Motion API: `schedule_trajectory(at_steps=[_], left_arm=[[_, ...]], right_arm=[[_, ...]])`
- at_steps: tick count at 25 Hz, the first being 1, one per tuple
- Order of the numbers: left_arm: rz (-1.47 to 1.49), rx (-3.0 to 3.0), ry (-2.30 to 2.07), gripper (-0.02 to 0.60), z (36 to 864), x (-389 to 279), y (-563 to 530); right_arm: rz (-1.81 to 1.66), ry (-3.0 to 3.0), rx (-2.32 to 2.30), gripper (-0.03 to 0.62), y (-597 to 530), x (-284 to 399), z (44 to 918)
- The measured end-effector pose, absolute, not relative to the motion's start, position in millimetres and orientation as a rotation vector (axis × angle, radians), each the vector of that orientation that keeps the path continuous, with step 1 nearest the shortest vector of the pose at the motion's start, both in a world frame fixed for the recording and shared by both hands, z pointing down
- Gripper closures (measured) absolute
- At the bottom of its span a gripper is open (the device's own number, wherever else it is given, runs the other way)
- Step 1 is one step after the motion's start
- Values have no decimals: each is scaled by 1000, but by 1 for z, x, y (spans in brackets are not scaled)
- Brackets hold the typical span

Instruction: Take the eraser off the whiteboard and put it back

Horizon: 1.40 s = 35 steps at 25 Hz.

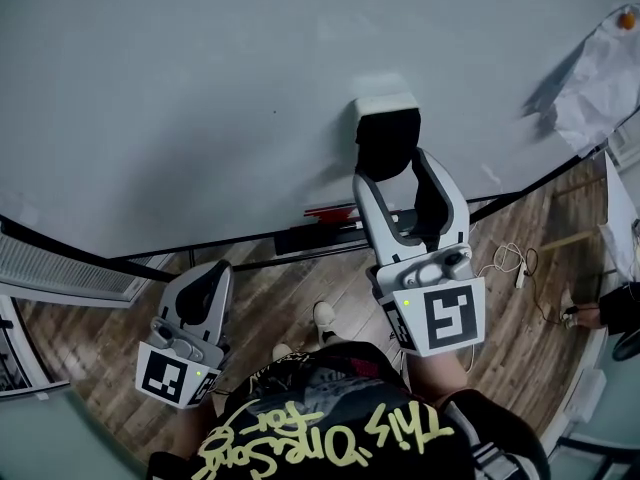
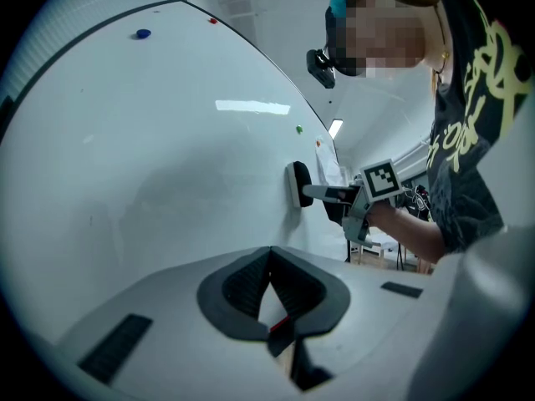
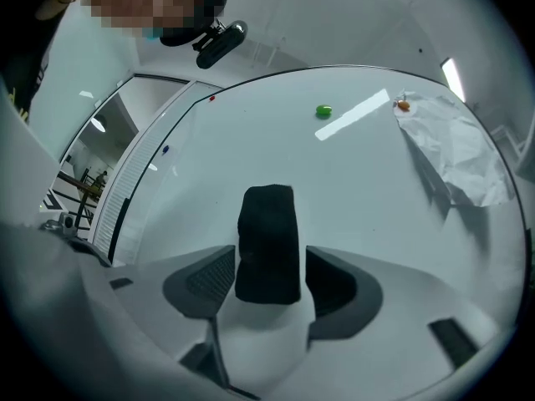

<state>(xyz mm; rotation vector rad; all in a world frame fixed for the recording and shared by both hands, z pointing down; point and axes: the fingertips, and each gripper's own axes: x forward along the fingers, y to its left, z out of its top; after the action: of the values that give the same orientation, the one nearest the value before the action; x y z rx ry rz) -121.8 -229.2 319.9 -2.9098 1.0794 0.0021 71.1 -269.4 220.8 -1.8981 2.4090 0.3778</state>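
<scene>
The eraser (image 1: pixel 387 140), black with a white base, sticks to the whiteboard (image 1: pixel 200 88) just above its lower edge. My right gripper (image 1: pixel 395 171) points at it with its jaws spread wide, one on each side of the black block. In the right gripper view the eraser (image 3: pixel 269 241) stands between the pads with a gap on both sides, so nothing presses on it. From the left gripper view the eraser (image 2: pixel 298 184) and the right gripper (image 2: pixel 322 193) show side-on against the board. My left gripper (image 1: pixel 210 273) hangs lower left, off the board, with its pads together and empty (image 2: pixel 269 261).
A crumpled white paper sheet (image 1: pixel 600 78) is pinned at the board's right under an orange magnet (image 1: pixel 627 18). A green magnet (image 3: pixel 323 111) sits higher up. A red marker (image 1: pixel 330 211) lies on the tray ledge below the eraser. Wooden floor and cables lie beneath.
</scene>
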Motion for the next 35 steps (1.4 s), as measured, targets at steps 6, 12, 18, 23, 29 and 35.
schedule_trajectory(at_steps=[6,12,18,23,29,35], left_arm=[[-3,-2892,1128,574,320,-134,-229],[-7,-2884,1150,574,320,-144,-228],[-7,-2877,1172,574,321,-151,-228],[-3,-2872,1183,574,320,-156,-225],[3,-2859,1206,574,319,-169,-218],[4,-2843,1238,574,320,-180,-211]], right_arm=[[369,2343,-1953,336,-277,72,221],[377,2302,-2017,332,-285,73,223],[399,2253,-2066,330,-290,75,224],[405,2219,-2085,331,-293,75,223],[404,2199,-2117,331,-296,72,223],[417,2183,-2113,332,-297,74,224]])
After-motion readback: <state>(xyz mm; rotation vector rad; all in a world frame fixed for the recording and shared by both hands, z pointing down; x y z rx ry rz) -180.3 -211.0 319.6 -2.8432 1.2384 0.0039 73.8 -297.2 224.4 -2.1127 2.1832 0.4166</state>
